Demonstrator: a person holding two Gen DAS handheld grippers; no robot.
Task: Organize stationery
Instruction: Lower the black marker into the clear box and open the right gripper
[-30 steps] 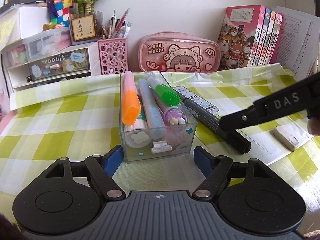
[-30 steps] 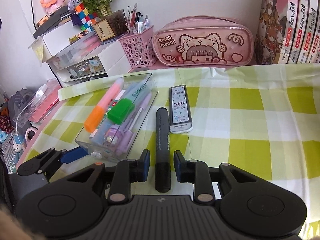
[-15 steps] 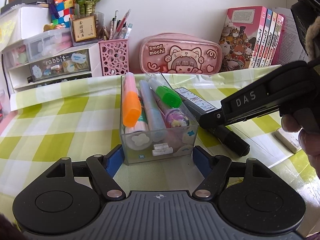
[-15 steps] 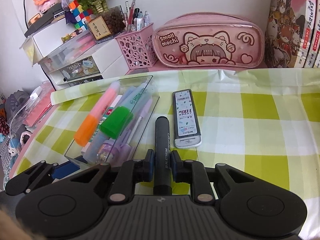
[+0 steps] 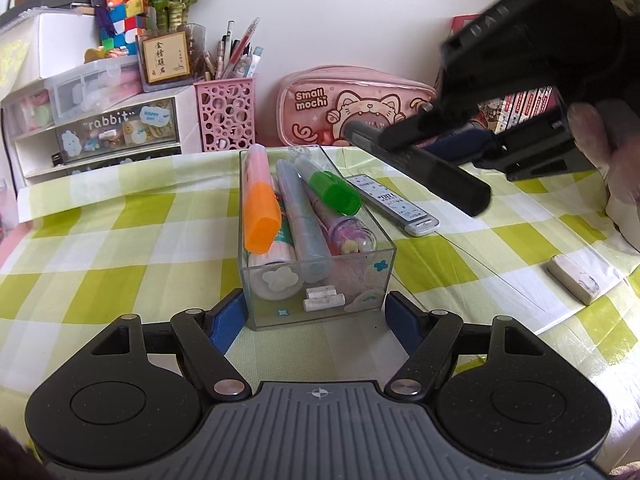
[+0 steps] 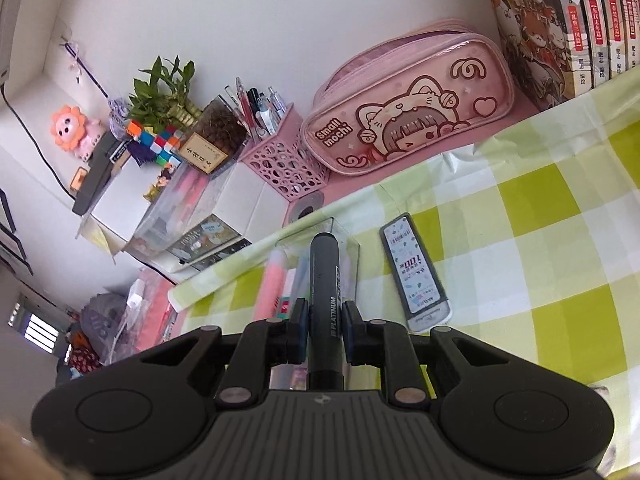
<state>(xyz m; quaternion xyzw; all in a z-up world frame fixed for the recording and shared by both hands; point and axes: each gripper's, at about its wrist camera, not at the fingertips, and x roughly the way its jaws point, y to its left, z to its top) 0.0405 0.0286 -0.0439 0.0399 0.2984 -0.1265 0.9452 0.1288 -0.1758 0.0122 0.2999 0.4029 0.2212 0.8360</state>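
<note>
we have the left claw [image 5: 318, 312] closed on the clear box [image 5: 316, 264], its blue pads pressed against the box's two side walls near the front end. the box stands on the worktop [image 5: 120, 240], which is covered with a green-and-white checked cloth. inside the box lie an orange highlighter [image 5: 260, 208], a grey-blue pen [image 5: 302, 216], a green-capped marker [image 5: 332, 190] and a purple pen [image 5: 348, 232], with small white eraser bits at the front.

our right claw [image 6: 325, 330] grips the black marker [image 6: 325, 280] by its barrel, pads tight on both sides, and the marker is lifted off the worktop. in the left wrist view the marker [image 5: 424, 168] hangs tilted in the air to the right of the box and above the lead refill case [image 5: 394, 204], which lies flat on the cloth just beside the box. in the right wrist view the marker's tip points over the far end of the box.

a white eraser [image 5: 574, 284] lies well to the right. a pink pencil case [image 5: 352, 108] stands against the wall behind, beside a pink pen holder [image 5: 226, 114].
</note>
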